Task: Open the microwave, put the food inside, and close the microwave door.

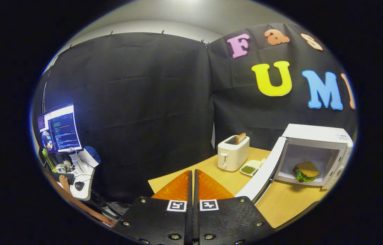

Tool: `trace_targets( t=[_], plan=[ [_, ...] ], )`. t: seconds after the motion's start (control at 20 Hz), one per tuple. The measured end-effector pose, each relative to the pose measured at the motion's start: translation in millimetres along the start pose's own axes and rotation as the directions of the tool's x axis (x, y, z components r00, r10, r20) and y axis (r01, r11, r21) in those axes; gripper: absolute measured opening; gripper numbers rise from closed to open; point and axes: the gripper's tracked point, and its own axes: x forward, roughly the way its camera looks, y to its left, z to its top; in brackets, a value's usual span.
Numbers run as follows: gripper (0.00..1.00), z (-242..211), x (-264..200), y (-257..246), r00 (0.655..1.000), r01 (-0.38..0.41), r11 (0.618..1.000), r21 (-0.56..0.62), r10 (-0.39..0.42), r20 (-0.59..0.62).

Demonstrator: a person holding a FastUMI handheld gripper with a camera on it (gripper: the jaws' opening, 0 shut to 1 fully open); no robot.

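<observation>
Closest to my camera, the gripper (192,177) has its two fingers pressed flat together with only a hairline seam between them, and I see nothing caught in that seam, so the tongs are fully closed and carrying nothing. Each finger base wears a small square black-and-white marker. The fingertips hang above the near corner of the light wooden tabletop (286,200).

Just beside the fingers, on their right, I see the white microwave door (262,175), swung wide open and angled out toward me, its lower edge near the finger bases. Beyond it sits the boxy white microwave oven (317,154), its pale cavity exposed. Inside that cavity, on the floor and toward the front, lies the toy sandwich with a tan bread top and green lettuce frill (306,171); so the food is already in the oven, well apart from my fingers.

Ahead of the fingertips, farther back on the table, stands a white two-slot toaster (233,153) with a brown slice of toast (240,137) sticking up out of one slot. Between the toaster and the open door rests a small white tray holding something green (250,168); I cannot tell what that is.

Far off to the left, past the table, a lit computer monitor (60,128) stands on a white desk, and a person's hand (64,179) rests at a dark keyboard.
</observation>
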Motion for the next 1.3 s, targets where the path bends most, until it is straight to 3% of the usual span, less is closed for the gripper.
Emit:
trace_targets(
  t=[0.6, 0.75, 1.3],
  plan=[
    [0.00, -80.9, 27.9, -17.0, 0.988, 0.062, 0.997, 0.048, -0.055, -0.143],
    [0.00, -84.5, 27.2, -32.9, 0.982, 0.121, 0.992, 0.044, -0.114, -0.151],
    [0.00, -92.6, -4.1, -57.4, 0.971, 0.174, 0.985, 0.010, -0.170, -0.167]
  ],
)
